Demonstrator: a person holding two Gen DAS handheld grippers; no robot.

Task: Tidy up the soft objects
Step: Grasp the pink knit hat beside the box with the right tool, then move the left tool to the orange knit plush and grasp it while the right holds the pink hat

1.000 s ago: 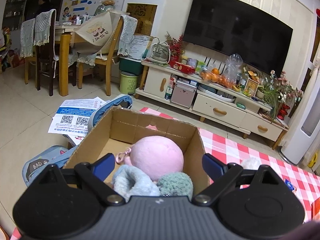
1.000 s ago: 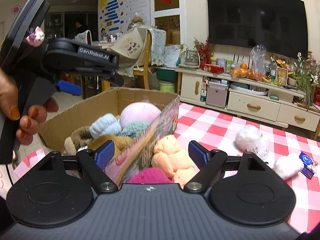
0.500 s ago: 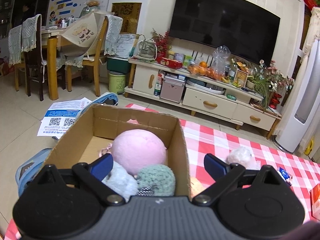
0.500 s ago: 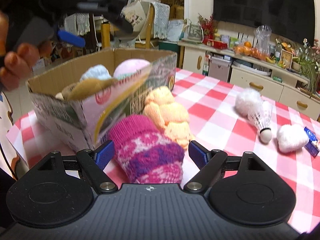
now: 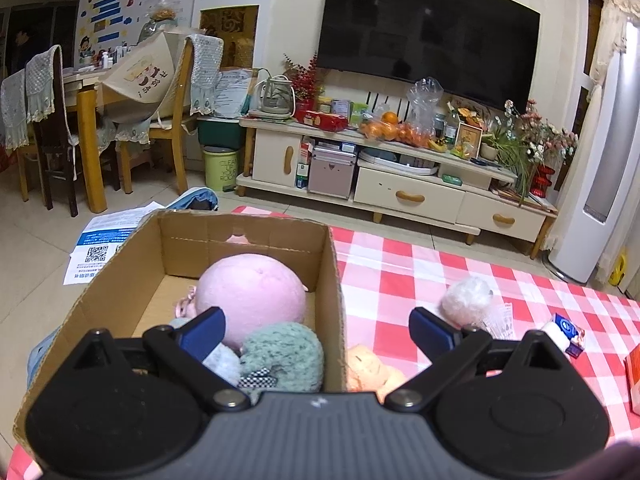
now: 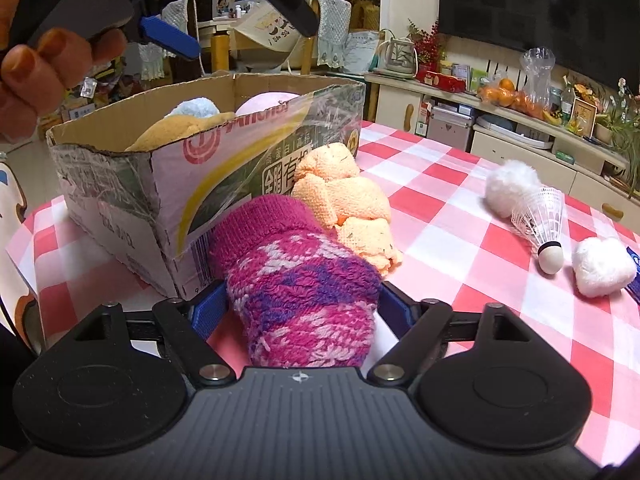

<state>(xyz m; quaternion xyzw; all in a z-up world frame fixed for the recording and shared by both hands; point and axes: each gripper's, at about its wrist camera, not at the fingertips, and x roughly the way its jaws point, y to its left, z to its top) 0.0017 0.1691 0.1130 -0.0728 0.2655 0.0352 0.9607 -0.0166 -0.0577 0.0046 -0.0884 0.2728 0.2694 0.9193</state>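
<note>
Right gripper (image 6: 302,306) jaws closing around a magenta knitted sock (image 6: 304,280), cardboard box (image 6: 160,184) at ten o'clock; left gripper (image 5: 316,328) spread wide, empty.

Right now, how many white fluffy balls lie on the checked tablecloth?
2. One white ball touches the shuttlecock's feathers; the other white ball lies near its cork tip. More may be hidden behind the box.

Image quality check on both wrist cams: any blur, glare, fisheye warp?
Left wrist: sharp, dim warm indoor light, strong fisheye bowing the black wall television; faint reflections on its screen. Right wrist: magenta knitted sock crisp, tape on the printed cardboard box shows glare; the hand and blue-padded left gripper at top left are soft.
</note>
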